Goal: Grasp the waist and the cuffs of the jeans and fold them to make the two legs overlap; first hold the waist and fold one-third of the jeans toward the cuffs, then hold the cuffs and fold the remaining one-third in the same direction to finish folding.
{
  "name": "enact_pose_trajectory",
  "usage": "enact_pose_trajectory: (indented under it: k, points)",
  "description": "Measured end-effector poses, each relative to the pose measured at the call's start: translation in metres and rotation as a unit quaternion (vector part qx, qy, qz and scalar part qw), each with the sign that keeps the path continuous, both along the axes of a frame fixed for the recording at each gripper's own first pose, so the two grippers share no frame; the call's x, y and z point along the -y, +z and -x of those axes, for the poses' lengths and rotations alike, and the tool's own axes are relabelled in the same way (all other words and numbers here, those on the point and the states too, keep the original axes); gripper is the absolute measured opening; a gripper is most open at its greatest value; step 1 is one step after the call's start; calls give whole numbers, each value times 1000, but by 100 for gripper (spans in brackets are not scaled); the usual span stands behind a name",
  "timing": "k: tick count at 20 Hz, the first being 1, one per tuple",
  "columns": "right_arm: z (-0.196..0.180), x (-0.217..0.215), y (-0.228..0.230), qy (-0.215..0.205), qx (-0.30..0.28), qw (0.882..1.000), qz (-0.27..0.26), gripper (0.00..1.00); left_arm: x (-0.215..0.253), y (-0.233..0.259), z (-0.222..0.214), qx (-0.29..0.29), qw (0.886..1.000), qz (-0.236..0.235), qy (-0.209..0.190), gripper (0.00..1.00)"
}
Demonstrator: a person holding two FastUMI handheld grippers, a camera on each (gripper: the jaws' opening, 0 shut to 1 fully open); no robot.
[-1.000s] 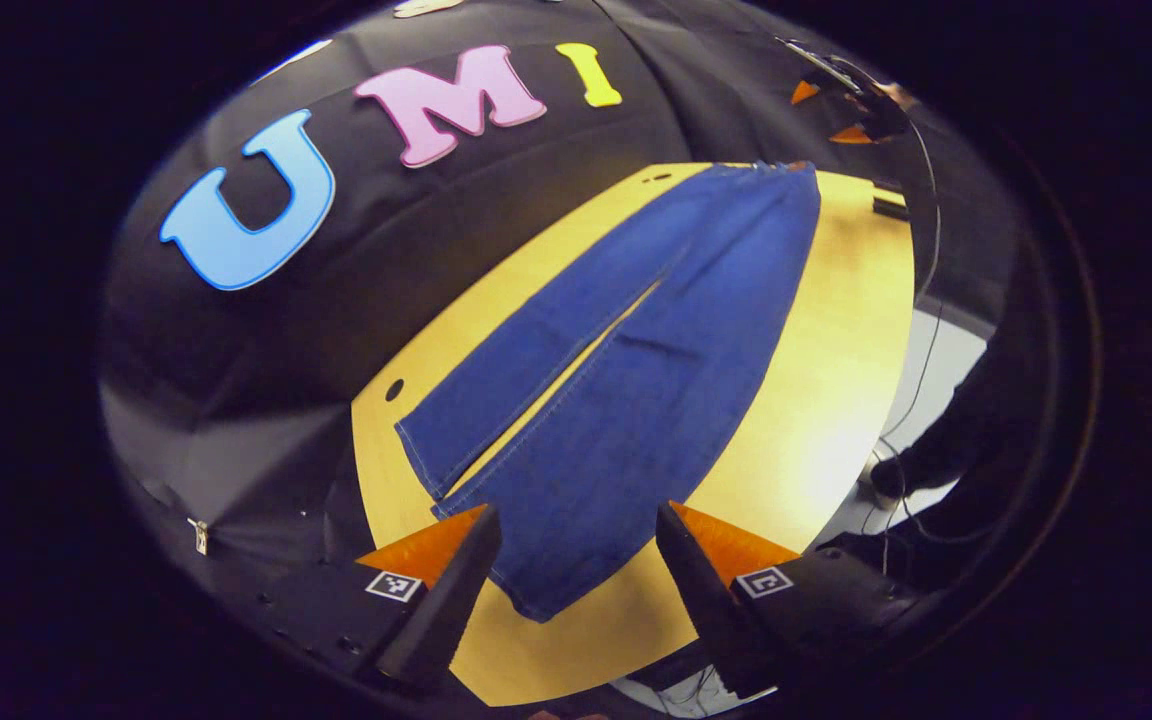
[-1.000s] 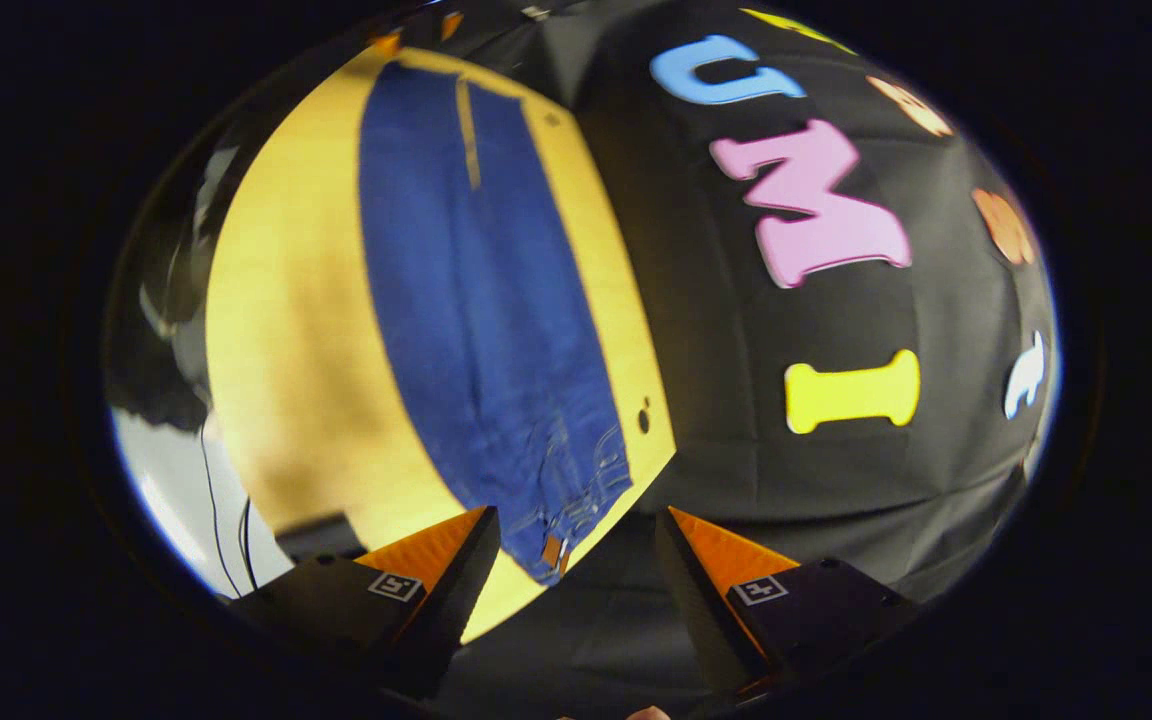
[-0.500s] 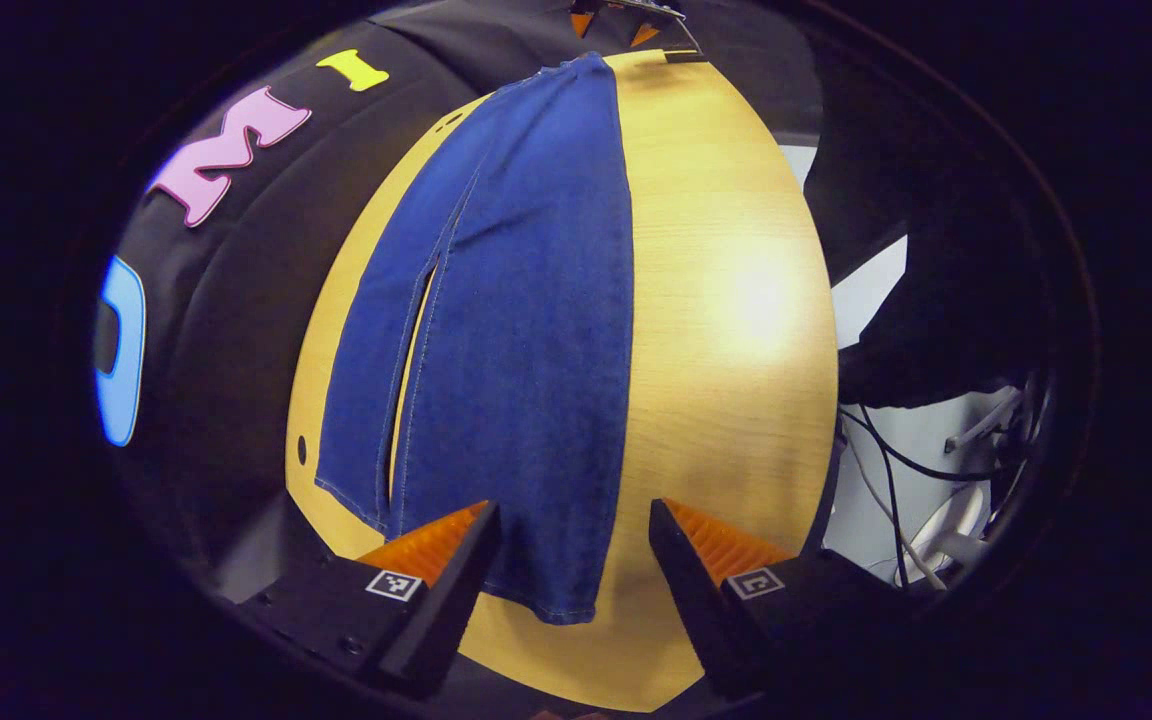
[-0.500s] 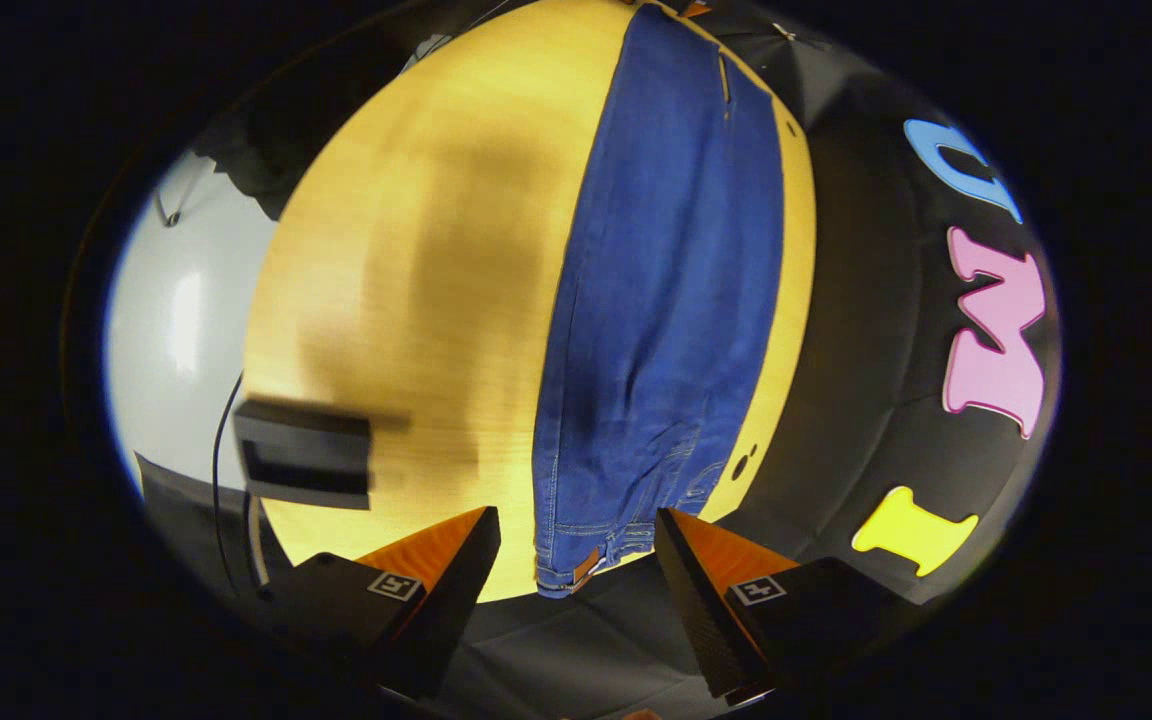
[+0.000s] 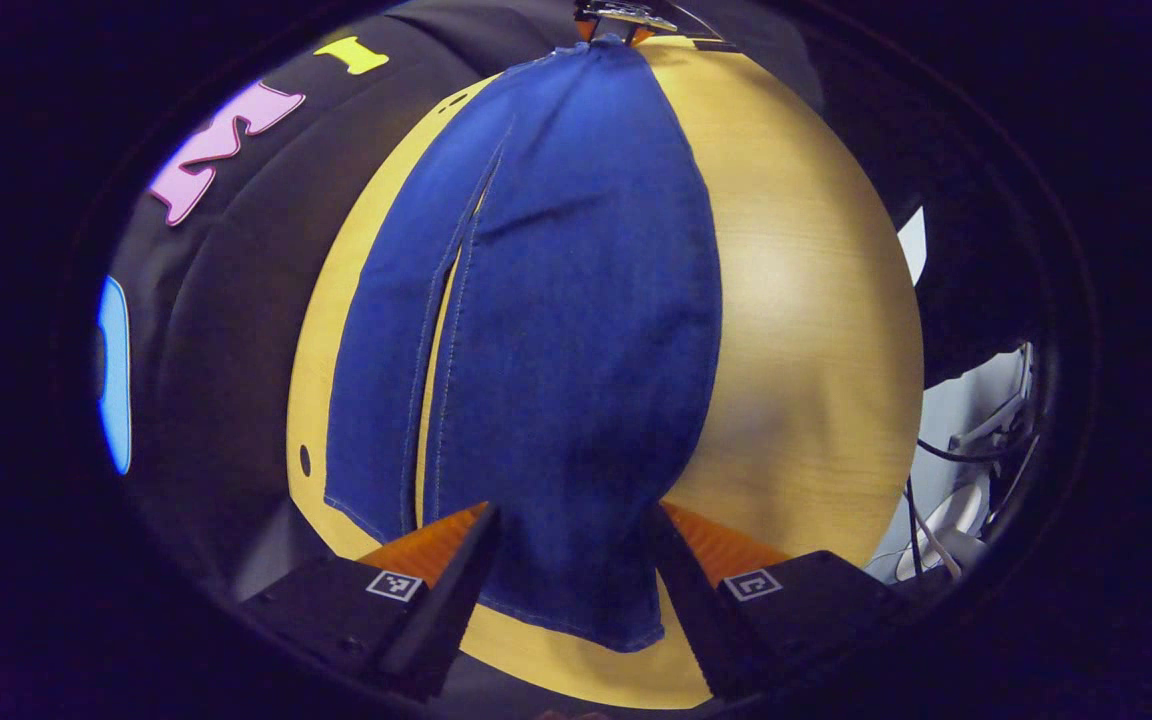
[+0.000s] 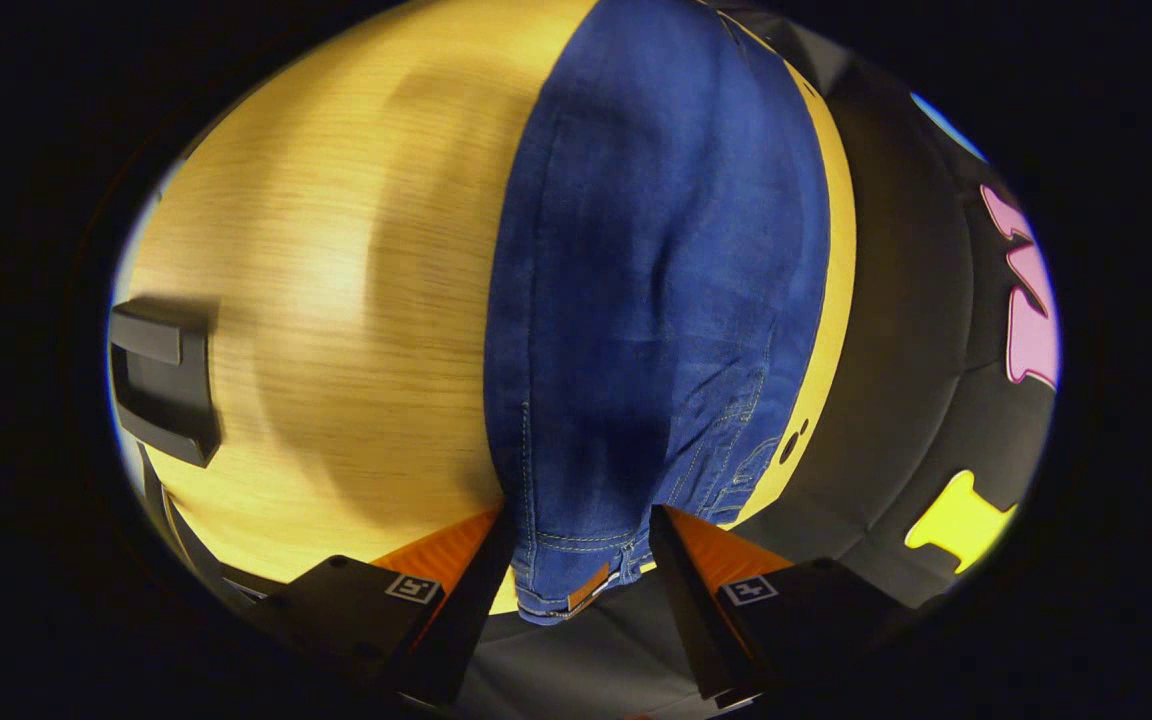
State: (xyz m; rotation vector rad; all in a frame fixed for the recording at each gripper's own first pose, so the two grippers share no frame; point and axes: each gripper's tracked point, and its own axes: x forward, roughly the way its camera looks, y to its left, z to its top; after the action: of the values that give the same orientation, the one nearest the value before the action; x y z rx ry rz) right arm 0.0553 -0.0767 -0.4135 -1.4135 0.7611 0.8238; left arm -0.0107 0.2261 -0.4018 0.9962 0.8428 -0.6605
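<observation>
The long blue denim jeans [image 5: 556,330] stretch lengthwise between both wide-open tongs, cuff ahead of left tongs [image 5: 568,580], waist ahead of right tongs [image 6: 576,585].

Light from overhead, moderately bright. Left gripper view: soft glare patch on the wooden surface [image 5: 796,300] right of the jeans [image 5: 576,330]. Right gripper view: broad soft-edged shadows across the surface [image 6: 316,300]; a darker shadow band on the jeans [image 6: 656,300] near the waist. Strong fisheye bending, straight edges bowed, rim darkening. Slight motion blur on the wood grain and a dark object [image 6: 161,375] at left; denim stitching stays fairly sharp.
</observation>
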Motion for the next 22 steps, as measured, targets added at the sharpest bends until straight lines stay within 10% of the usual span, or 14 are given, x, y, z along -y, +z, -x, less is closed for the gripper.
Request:
enact_pose_trajectory:
  k: [5,7,9,13,16,22]
  points:
    - [-2,-1,-8,-13,-23,1000,0,74,6,-3,-7,-33,999,3,-11,90]
    - [3,1,-14,-39,-41,998,-2,55,6,-6,-3,-58,998,16,8,80]
    - [-5,2,-15,-80,-27,996,-6,21,11,-10,0,-79,994,47,52,56]
    - [-4,2,-14,-182,-40,981,-57,9,18,-7,-6,-92,986,94,106,8]
    - [-15,2,14,-327,-101,921,-184,9,21,5,-6,-160,967,140,143,7]
    - [-52,4,75,-441,-144,827,-318,9,8,73,-48,-135,942,246,187,7]
